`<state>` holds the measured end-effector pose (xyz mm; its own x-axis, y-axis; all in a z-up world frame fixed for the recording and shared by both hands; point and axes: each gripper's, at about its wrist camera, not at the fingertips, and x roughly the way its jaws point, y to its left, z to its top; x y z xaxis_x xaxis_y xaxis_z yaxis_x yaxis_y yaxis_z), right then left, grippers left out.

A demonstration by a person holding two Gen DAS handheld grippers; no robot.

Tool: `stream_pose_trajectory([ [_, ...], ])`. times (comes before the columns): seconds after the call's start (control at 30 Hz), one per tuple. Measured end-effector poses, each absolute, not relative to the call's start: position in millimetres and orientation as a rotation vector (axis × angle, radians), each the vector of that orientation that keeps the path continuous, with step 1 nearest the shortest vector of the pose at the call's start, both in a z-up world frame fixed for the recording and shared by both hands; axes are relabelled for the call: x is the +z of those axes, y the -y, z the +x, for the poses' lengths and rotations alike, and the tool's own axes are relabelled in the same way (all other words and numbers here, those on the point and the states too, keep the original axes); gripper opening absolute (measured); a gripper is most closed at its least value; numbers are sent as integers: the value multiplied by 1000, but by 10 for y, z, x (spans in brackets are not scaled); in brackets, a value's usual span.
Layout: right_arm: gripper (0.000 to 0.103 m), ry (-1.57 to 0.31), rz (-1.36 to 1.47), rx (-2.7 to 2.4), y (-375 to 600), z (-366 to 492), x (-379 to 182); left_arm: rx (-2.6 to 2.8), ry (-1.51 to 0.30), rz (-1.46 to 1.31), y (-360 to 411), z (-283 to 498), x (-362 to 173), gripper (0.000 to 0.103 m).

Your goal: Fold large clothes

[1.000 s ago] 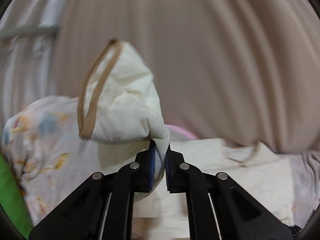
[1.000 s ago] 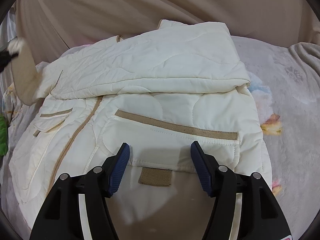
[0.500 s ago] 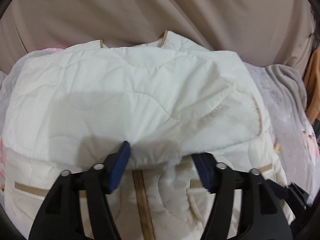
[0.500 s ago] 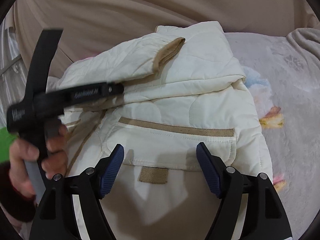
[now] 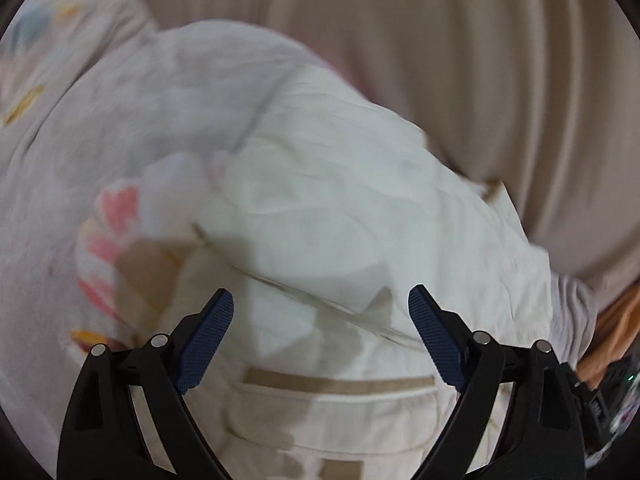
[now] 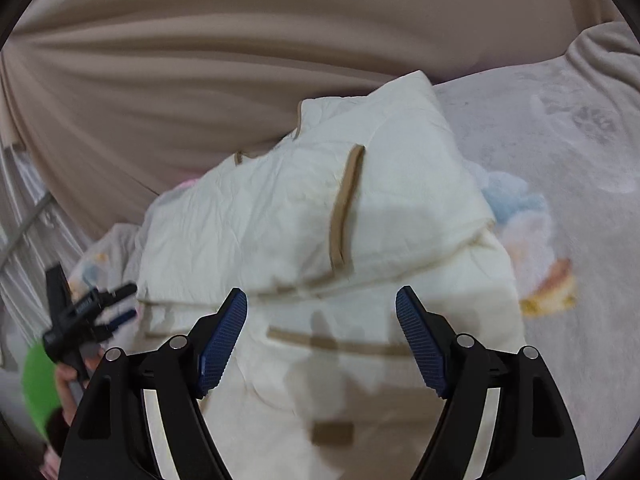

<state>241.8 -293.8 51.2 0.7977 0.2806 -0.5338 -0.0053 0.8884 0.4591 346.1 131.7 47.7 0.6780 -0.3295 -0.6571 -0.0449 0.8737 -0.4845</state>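
Observation:
A cream quilted jacket [image 6: 320, 216] with tan trim lies on the bed, both sleeves folded across its chest, a tan cuff [image 6: 344, 208] on top. It also shows, blurred, in the left wrist view [image 5: 340, 220]. My left gripper [image 5: 320, 332] is open and empty above the jacket's lower left, near a tan pocket band [image 5: 340, 384]. It also shows in the right wrist view [image 6: 116, 308] at the jacket's left edge. My right gripper [image 6: 322, 332] is open and empty, hovering over the jacket's lower part.
A pale bedsheet with pastel prints [image 6: 560, 160] covers the bed around the jacket. A beige curtain [image 6: 240, 60] hangs behind the bed. A green object [image 6: 38, 384] sits at the far left. An orange cloth [image 5: 616, 332] shows at the right edge.
My left gripper carried the sleeve over the jacket, let it go and opened, then drew back to the left. The sleeve now lies flat across the chest. My right gripper stayed open.

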Motion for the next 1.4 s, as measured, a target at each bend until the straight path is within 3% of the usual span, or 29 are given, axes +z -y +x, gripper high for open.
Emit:
stream_pose_trajectory([
  [0.13, 73, -727, 534, 147, 2944, 2930, 424, -163, -879, -646, -1517, 3686, 267, 82],
  [0.17, 56, -740, 556, 150, 2941, 3021, 402, -157, -878, -656, -1532, 3709, 256, 76],
  [0.2, 25, -745, 561, 170, 2914, 3068, 411, -155, -865, -655, -1532, 3727, 262, 73],
  [0.27, 8, -691, 504, 188, 2831, 3050, 624, -148, -831, -633, -1531, 3726, 328, 61],
  [0.4, 5, -431, 451, 208, 2930, 2692, 1090, -114, -814, -533, -1430, 3720, 343, 61],
  [0.47, 5, -468, 448, 129, 3099, 2783, 951, -94, -820, -444, -1303, 3739, 248, 62],
  [0.57, 3, -746, 433, 56, 3266, 3240, 314, -60, -793, -342, -1162, 3699, 189, 62],
  [0.6, 2, -755, 466, 76, 3318, 3260, 186, -43, -779, -309, -1108, 3681, 195, 62],
  [0.8, 15, -522, 375, -118, 3193, 2966, 830, -16, -752, -284, -1011, 3704, 173, 62],
  [0.9, 15, -483, 324, 12, 2749, 3102, 1176, -9, -747, -277, -1005, 3646, 163, 62],
  [1.03, 15, -569, 227, 242, 1823, 3697, 1328, -8, -744, -277, -1030, 3601, 161, 62],
  [1.27, 16, -698, 125, 408, 305, 4617, 1011, -14, -748, -286, -1054, 3624, 159, 62],
  [1.4, 15, -742, 51, 431, -134, 4715, 814, -13, -753, -285, -1057, 3638, 158, 63],
])
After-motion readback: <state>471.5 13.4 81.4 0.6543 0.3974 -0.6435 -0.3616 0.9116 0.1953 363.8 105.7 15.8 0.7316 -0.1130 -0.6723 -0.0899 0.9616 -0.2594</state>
